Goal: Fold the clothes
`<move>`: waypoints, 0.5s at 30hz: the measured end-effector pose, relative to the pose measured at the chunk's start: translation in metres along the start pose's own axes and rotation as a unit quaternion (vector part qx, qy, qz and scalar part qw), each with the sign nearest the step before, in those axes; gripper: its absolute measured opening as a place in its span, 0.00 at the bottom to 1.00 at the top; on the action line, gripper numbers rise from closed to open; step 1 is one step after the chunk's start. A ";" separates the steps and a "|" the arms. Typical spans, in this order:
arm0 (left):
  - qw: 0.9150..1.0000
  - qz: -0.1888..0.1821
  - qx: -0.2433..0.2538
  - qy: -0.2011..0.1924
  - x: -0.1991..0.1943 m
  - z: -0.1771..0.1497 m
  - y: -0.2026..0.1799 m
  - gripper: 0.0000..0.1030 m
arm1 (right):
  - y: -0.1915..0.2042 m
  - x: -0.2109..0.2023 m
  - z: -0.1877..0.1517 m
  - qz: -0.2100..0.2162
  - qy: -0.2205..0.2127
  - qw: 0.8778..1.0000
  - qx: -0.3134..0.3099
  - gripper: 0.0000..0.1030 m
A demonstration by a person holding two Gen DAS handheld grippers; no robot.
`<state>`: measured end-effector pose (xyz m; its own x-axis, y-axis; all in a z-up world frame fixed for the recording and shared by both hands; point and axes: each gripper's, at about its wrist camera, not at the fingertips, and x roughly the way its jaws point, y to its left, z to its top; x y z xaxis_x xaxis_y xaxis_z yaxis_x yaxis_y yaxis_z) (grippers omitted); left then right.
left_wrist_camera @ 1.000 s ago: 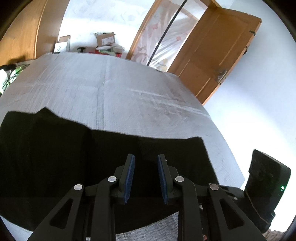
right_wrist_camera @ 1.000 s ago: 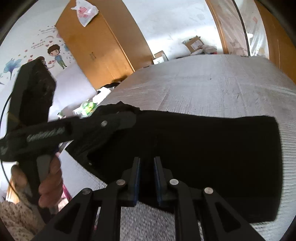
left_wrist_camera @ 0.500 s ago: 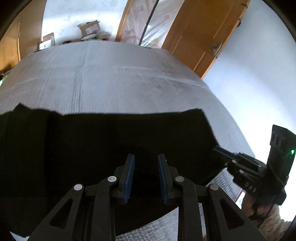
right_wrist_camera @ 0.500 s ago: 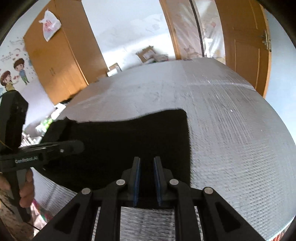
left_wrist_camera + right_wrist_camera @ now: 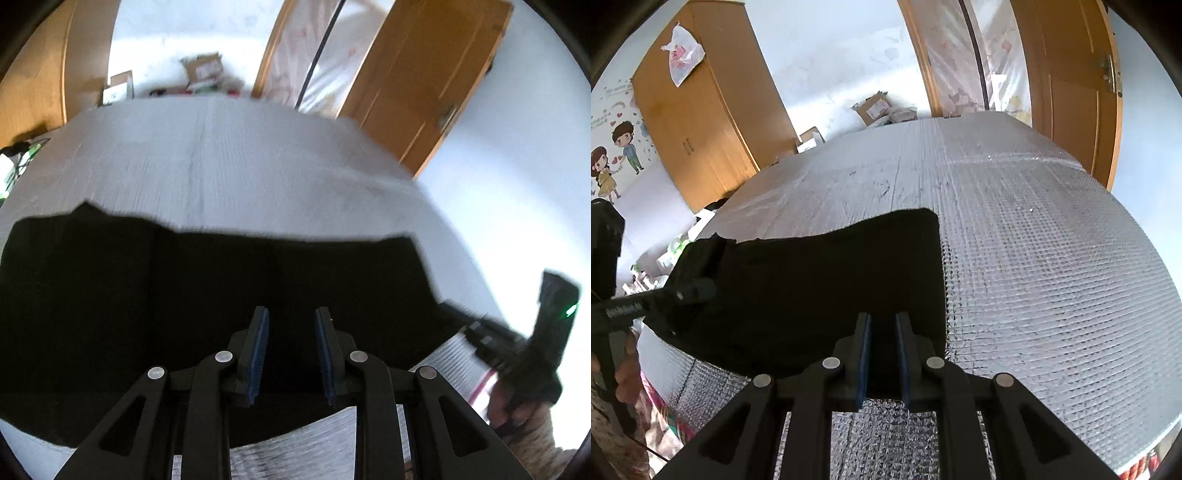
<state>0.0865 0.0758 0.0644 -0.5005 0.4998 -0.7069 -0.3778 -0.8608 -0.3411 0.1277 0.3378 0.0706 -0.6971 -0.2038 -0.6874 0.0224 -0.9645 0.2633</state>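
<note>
Right gripper [image 5: 882,325] sits low over the near right corner of the black cloth [image 5: 820,288]; jaws narrow and closing, cloth beneath/between the pads, but whether they actually pinch it can't be told. Left gripper [image 5: 290,325] hovers over the cloth's near edge approx mid-width, jaws part open w/ a clear gap, nothing gripped.

Cloth lies flat on the silver mat [image 5: 1034,258], hugging the mat's near edge. Long axis runs left-right across both views. Right edge straight, far right corner rounded; far edge mostly straight w/ a stepped notch toward the left end [image 5: 86,210]. Left end bunched/rumpled in the right wrist view, under the left gripper's arm.

Room: mat bare beyond the far edge and to the cloth's right, wide open. Little mat showing on the near side. Wardrobe [image 5: 694,122], boxes [image 5: 875,107] and door [image 5: 1075,81] stand well apart past the mat.
</note>
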 end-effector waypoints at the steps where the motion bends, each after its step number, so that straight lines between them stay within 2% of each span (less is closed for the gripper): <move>1: 1.000 -0.008 0.003 -0.004 0.001 0.003 -0.004 0.26 | 0.000 -0.002 0.001 0.002 -0.004 1.000 0.000 0.13; 4: 1.000 -0.021 0.017 0.006 0.015 0.007 -0.019 0.26 | 0.008 -0.001 0.001 0.011 -0.001 1.000 -0.013 0.13; 7: 0.998 -0.021 0.031 0.042 0.037 0.001 -0.027 0.26 | 0.012 0.005 -0.005 0.013 0.013 1.000 -0.022 0.13; 12: 0.997 -0.008 0.025 0.070 0.046 -0.012 -0.016 0.26 | 0.012 0.007 -0.012 0.014 0.021 0.999 -0.028 0.13; 15: 0.998 -0.006 0.011 0.067 0.040 -0.013 -0.006 0.26 | 0.008 0.004 -0.015 0.020 0.022 0.999 -0.026 0.13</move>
<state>0.0785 0.0996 0.0302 -0.3875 0.4908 -0.7803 -0.4006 -0.8520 -0.3370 0.1359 0.3268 0.0598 -0.6630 -0.2478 -0.7064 0.0872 -0.9628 0.2559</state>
